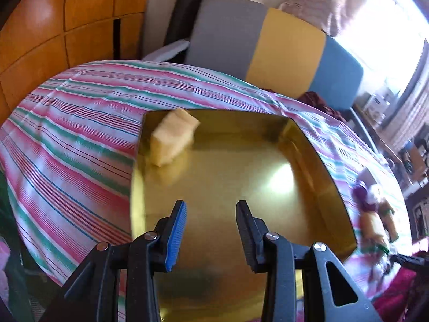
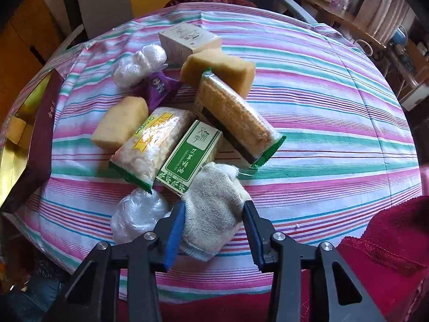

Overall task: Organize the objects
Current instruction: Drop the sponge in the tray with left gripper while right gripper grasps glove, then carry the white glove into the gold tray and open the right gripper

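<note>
Between the right gripper's [image 2: 213, 232] parted pads sat a rolled grey sock [image 2: 211, 212], long axis running straight ahead toward the heap, blue pad touching one flank, other pad just apart. Over the gold tray [image 1: 308, 145], left gripper [image 1: 211, 230] spread and empty; yellow sponge [image 1: 173, 136] in far corner.

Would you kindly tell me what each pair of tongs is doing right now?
Left tongs: open, empty, over the gold tray.
Right tongs: around the rolled sock; grip cannot be told.
</note>
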`<state>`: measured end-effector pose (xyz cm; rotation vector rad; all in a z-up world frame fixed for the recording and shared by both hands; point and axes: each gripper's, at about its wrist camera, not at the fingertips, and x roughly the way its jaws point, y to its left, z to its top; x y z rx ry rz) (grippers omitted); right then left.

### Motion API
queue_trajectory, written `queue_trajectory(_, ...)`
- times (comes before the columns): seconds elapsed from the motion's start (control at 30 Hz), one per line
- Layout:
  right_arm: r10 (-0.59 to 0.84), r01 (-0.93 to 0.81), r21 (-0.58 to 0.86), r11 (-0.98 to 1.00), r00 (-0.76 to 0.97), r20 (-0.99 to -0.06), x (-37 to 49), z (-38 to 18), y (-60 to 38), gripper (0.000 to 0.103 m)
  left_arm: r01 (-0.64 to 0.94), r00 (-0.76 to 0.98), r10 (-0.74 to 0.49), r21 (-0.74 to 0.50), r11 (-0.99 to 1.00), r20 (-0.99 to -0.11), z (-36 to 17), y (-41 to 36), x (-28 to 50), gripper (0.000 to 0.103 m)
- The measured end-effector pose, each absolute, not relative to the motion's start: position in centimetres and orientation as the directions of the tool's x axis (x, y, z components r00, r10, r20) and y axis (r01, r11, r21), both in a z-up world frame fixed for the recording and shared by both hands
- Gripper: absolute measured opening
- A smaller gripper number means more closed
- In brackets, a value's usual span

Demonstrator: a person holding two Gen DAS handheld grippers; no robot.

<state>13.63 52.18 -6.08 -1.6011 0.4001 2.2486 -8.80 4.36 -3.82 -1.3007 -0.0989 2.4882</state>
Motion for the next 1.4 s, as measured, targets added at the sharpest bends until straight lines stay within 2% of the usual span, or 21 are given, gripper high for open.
queue_trajectory(0.43,0.148,-0.459,0.057,-0.886,-0.399,-0.905,14.6,-3.9,52.2,0.042,-0.306,-0.534,0.371,-0.235,-0.923,-0.760,-2.3,5.6,-6.3,0.038)
queue_trajectory(0.6,0.224,-0.439,-0.011,-0.899,-0.437,-0.871,13.9,-0.8,51.0,0.042,-0.276,-0.541,0.357,-0.241,-0.931,-0.761,-2.5,4.3,-6.1,0.038)
queue_trajectory(0.77,0.160,-0.362,0.051,-0.931,-0.529,-0.833,12.3,2.2,48.5,0.042,-0.239,-0.564,0.331,-0.234,-0.942,-0.756,-2.5,2.5,-5.7,0.038)
queue_trajectory(1.0,-0.057,-0.094,0.145,-0.985,-0.616,-0.786,5.5,4.0,39.2,0.042,-0.171,-0.575,0.303,-0.250,-0.953,-0.760,-2.9,-0.8,-4.8,0.038)
queue_trajectory(1.23,-0.256,0.159,0.201,-0.967,-0.561,-0.788,-1.6,2.3,27.6,0.042,-0.119,-0.580,0.276,-0.255,-0.960,-0.766,-3.5,-3.2,-4.7,0.038)
queue_trajectory(1.4,-0.326,0.232,0.239,-0.943,-0.493,-0.807,-5.5,0.1,21.9,0.042,-0.103,-0.588,0.254,-0.241,-0.965,-0.768,-3.8,-4.0,-4.7,0.038)
